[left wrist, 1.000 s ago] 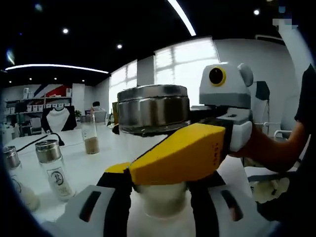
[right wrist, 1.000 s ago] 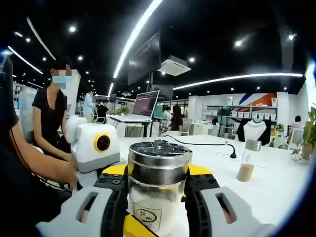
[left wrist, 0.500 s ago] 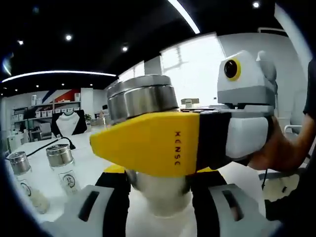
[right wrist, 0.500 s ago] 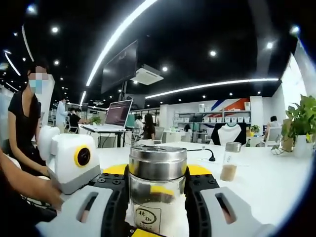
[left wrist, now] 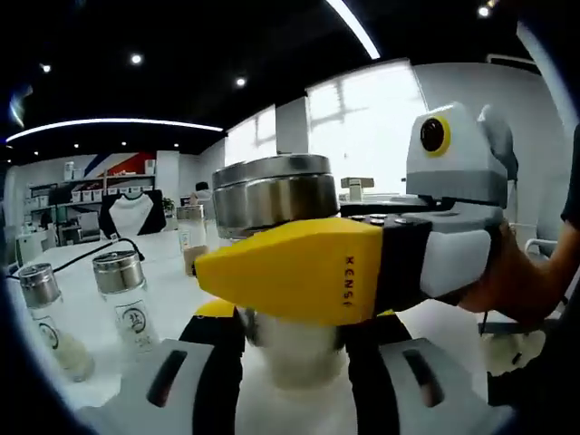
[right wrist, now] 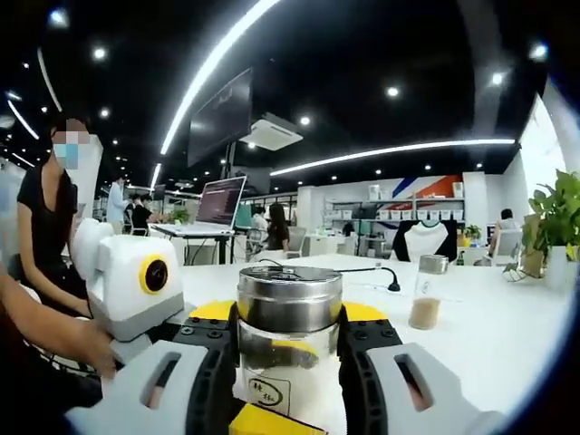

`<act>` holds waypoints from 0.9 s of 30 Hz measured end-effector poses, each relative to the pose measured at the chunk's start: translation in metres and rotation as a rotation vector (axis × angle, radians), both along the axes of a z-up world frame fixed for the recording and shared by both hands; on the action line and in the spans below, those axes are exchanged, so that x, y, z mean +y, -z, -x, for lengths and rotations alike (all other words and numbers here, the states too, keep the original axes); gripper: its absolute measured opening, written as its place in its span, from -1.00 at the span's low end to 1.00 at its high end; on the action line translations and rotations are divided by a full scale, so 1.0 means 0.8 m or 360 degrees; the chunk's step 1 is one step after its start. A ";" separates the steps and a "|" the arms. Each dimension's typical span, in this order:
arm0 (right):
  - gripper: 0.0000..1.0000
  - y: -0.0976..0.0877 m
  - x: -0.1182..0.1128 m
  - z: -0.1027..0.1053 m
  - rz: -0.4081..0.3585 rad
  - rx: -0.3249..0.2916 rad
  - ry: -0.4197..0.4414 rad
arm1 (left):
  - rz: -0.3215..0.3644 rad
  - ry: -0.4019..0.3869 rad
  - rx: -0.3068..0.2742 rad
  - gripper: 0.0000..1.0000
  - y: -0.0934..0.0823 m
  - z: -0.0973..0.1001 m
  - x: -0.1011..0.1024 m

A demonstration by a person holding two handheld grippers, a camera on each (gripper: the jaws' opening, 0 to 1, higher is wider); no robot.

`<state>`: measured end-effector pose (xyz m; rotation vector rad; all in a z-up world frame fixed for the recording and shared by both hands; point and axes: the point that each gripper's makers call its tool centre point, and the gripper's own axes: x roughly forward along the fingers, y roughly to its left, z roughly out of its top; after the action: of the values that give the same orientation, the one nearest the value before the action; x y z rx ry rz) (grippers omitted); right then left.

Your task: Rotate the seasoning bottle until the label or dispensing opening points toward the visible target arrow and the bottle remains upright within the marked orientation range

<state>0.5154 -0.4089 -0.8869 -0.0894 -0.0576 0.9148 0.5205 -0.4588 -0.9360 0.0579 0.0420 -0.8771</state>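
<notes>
The seasoning bottle [left wrist: 276, 192] has a steel lid and a glass body with pale contents, and it is held up off the table. In the left gripper view my left gripper [left wrist: 294, 349] is shut on its lower body. My right gripper [left wrist: 272, 272] lies level across the front of it, just under the lid. In the right gripper view the seasoning bottle [right wrist: 290, 304] stands upright in my right gripper [right wrist: 290, 349], which is shut on it. Its small label [right wrist: 267, 391] faces the camera. My left gripper [right wrist: 263, 420] comes in from the lower left, a hand holding it.
Two more steel-lidded bottles [left wrist: 127, 294] [left wrist: 45, 317] stand on the white table [left wrist: 172, 294], with a brown-filled bottle [left wrist: 190, 240] further back. In the right gripper view there are a brown-filled bottle [right wrist: 428, 292], a black cable [right wrist: 362, 269], a plant [right wrist: 553, 227], and a person [right wrist: 54, 217] at left.
In the left gripper view the right gripper's yellow jaw went from slanted down-left to level across the bottle. Both views shifted with the hands. The bottle stayed gripped.
</notes>
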 end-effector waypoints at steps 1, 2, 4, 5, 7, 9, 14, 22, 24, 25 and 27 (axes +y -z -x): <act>-0.18 0.001 -0.001 0.000 0.0011 -0.0001 -0.0023 | -0.0004 0.0002 0.0004 -0.09 0.001 0.001 -0.001; -0.17 0.001 -0.002 0.000 0.0008 0.0003 -0.0023 | -0.0008 0.0007 -0.0001 -0.09 0.001 0.001 -0.001; -0.16 0.000 -0.005 0.001 -0.0002 0.0028 -0.0077 | -0.0012 0.0025 -0.0011 -0.09 0.001 0.003 -0.003; -0.15 0.002 -0.006 0.001 0.0010 0.0047 -0.0100 | -0.0026 0.0031 -0.0014 -0.10 0.002 0.003 -0.005; -0.15 0.006 -0.008 0.001 0.0026 0.0078 -0.0132 | -0.0050 0.0036 -0.0020 -0.10 0.004 0.004 -0.006; -0.15 0.008 -0.011 0.002 0.0038 0.0124 -0.0112 | -0.0075 0.0036 -0.0034 -0.10 0.005 0.004 -0.008; -0.18 -0.001 -0.007 0.003 -0.0013 0.0020 -0.0041 | -0.0004 0.0037 -0.0034 -0.09 -0.001 0.004 -0.006; -0.19 0.006 -0.014 -0.018 -0.0110 0.0112 0.0054 | 0.0006 -0.0024 -0.0075 0.07 -0.006 0.001 0.002; -0.19 0.004 -0.017 -0.026 -0.0113 0.0135 0.0079 | 0.0019 -0.0041 -0.0035 0.13 -0.004 0.000 0.007; -0.19 0.000 -0.017 -0.028 -0.0121 0.0129 0.0079 | 0.0016 -0.0064 -0.0048 0.16 -0.005 -0.001 0.011; -0.19 -0.006 -0.015 -0.036 -0.0110 0.0123 0.0090 | 0.0036 -0.0092 -0.0062 0.22 -0.008 -0.003 0.016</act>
<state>0.5440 -0.4212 -0.8823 0.0082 -0.0148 0.8580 0.5231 -0.4459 -0.9294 0.0522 -0.0028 -0.8181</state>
